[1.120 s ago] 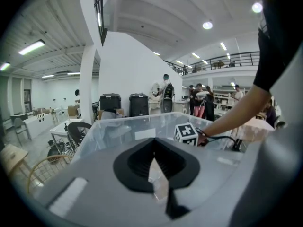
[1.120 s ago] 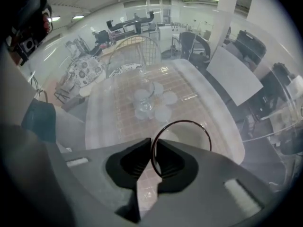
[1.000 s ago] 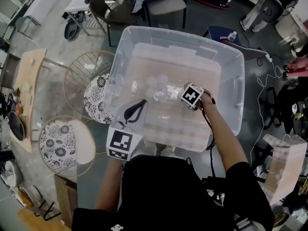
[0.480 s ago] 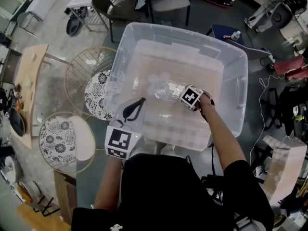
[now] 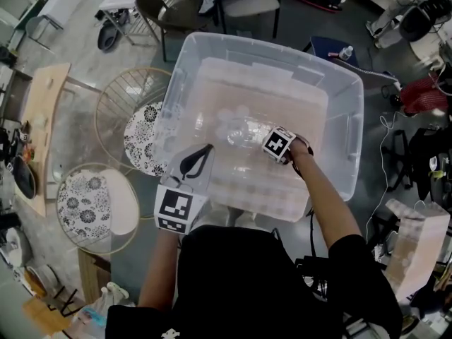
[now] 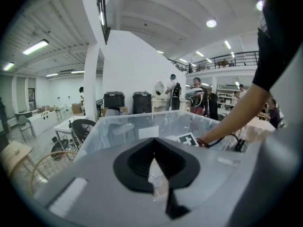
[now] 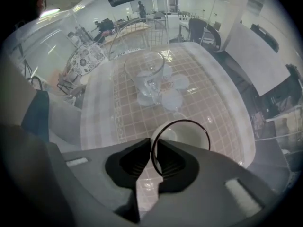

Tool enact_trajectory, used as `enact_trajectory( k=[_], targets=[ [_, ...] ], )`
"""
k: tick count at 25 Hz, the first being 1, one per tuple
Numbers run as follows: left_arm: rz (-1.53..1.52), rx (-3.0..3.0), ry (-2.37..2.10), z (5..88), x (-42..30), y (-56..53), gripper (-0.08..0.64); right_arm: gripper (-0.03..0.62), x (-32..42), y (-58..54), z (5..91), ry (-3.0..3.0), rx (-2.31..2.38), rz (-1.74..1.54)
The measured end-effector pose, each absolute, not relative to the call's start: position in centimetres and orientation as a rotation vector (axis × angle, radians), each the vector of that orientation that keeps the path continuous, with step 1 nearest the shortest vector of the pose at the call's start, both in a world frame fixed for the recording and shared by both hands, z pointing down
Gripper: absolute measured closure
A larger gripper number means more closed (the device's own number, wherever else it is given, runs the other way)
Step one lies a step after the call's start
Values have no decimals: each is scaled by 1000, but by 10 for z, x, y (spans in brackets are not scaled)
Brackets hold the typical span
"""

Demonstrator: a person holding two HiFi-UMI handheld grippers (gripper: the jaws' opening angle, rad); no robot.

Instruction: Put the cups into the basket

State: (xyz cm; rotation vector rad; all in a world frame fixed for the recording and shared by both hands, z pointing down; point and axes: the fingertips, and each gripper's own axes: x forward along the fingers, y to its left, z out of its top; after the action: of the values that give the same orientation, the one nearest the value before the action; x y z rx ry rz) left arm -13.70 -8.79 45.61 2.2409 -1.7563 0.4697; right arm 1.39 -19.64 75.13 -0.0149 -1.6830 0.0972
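Grey and black, the left gripper (image 5: 206, 150) hung nearest, just over the near wall of the clear plastic bin (image 5: 345, 141), its jaws pressed together. Its own view added only the bin's rim and the other arm reaching in.

Past it, the right gripper (image 7: 155, 150) pointed straight down inside the bin. From the head view I could see only its marker cube and the hand, with the jaws hidden beneath. The right gripper view showed them astride the dark rim of a white cup (image 7: 188, 135). That cup sat low in the bin, right of the middle, mouth up and its long axis about upright. The jaws had just been opening; they stood a little apart with the cup's wall between them, and the pads looked just clear of it.

Farther in, a clear glass cup (image 7: 144, 72) stood upright among pale cups (image 7: 172, 99) on the bin's floor.
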Motion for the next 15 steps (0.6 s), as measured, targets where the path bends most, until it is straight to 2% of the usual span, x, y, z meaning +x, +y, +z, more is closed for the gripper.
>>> enact_trajectory(
  k=[9,11,15],
  targets=[
    [457,2240,-1764,456,-136,-86,552,541,18,-191,749,-1676,-13,140],
    [457,2243,-1763,455,-135,-85,552,512,25,-185,748,-1645,-12,184],
    [447,2252,-1758,454,-132,-85,552,508,26,-185,738,-1667,-3,195]
  ],
)
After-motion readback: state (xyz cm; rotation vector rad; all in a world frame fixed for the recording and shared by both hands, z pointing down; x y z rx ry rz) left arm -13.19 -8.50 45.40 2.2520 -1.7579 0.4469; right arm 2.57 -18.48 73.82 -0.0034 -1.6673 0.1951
